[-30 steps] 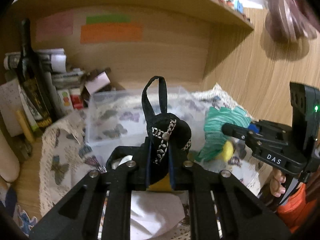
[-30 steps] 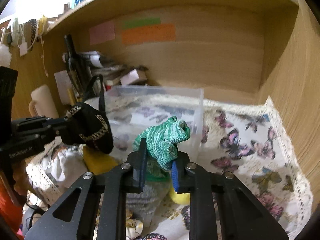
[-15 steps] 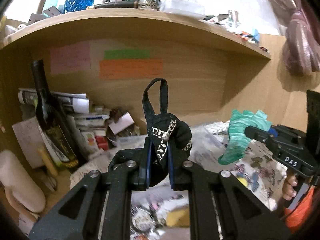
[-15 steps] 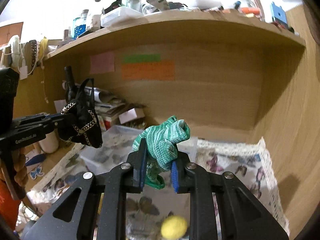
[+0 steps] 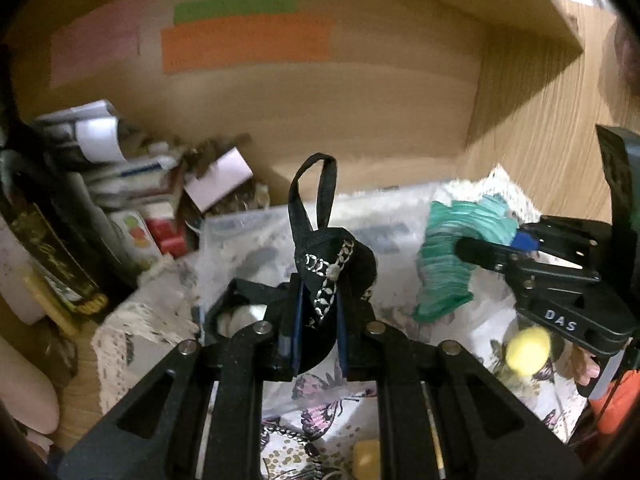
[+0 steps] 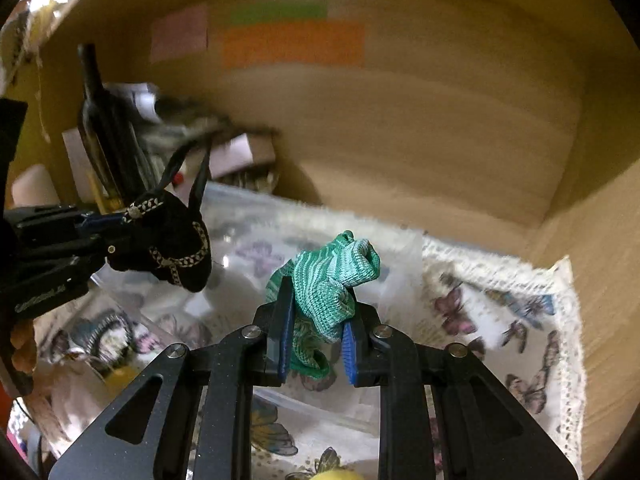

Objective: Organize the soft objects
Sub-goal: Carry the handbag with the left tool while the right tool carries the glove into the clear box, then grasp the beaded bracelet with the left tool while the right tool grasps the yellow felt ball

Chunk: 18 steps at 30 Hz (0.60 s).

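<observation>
We hold a black pouch (image 5: 334, 264) pinched in the left gripper (image 5: 318, 320) and a green knit cloth (image 6: 332, 284) pinched in the right gripper (image 6: 316, 336), both raised above the clear plastic bin (image 5: 240, 228) on the butterfly tablecloth (image 6: 500, 312).

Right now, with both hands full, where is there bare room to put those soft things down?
The butterfly cloth is bare to the right of the clear plastic bin, out to its lace edge by the wooden side wall. The back left corner is crowded: a dark bottle and stacked papers and boxes.
</observation>
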Tool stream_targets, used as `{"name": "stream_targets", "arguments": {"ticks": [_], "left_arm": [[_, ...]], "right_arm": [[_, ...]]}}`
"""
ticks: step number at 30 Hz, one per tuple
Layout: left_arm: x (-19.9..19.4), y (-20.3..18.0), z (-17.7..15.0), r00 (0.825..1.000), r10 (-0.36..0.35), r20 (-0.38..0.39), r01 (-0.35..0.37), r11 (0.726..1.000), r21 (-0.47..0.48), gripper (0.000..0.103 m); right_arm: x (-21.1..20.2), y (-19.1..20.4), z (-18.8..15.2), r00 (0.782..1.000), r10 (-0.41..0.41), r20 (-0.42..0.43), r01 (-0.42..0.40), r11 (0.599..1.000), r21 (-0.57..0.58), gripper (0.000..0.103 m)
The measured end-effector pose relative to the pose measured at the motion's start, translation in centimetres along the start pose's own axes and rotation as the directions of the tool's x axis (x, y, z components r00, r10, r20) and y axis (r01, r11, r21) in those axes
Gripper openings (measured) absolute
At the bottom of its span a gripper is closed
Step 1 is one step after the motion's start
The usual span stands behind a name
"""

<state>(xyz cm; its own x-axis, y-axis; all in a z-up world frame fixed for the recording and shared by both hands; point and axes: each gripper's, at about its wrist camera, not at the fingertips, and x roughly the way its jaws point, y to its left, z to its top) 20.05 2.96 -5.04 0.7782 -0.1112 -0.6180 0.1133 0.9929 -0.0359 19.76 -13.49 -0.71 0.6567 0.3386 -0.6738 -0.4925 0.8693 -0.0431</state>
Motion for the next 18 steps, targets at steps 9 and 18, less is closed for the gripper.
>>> {"name": "stream_targets", "arguments": {"ticks": [9,18], "left_arm": [[1.2,-1.0,-1.0,0.997,0.004,-0.071,-0.003,1.000,0.011,0.027],[-1.9,-0.7,-0.7,1.000,0.021,0.007,-0.021,1.000,-0.002,0.060]], "right_arm": [[2.4,0.2,-0.6,0.995,0.028,-0.094,-0.029,1.000,-0.008,0.033],[-0.6,0.4,-0.2,1.000,0.016,-0.001,-0.016,1.000,-0.014,0.065]]}}
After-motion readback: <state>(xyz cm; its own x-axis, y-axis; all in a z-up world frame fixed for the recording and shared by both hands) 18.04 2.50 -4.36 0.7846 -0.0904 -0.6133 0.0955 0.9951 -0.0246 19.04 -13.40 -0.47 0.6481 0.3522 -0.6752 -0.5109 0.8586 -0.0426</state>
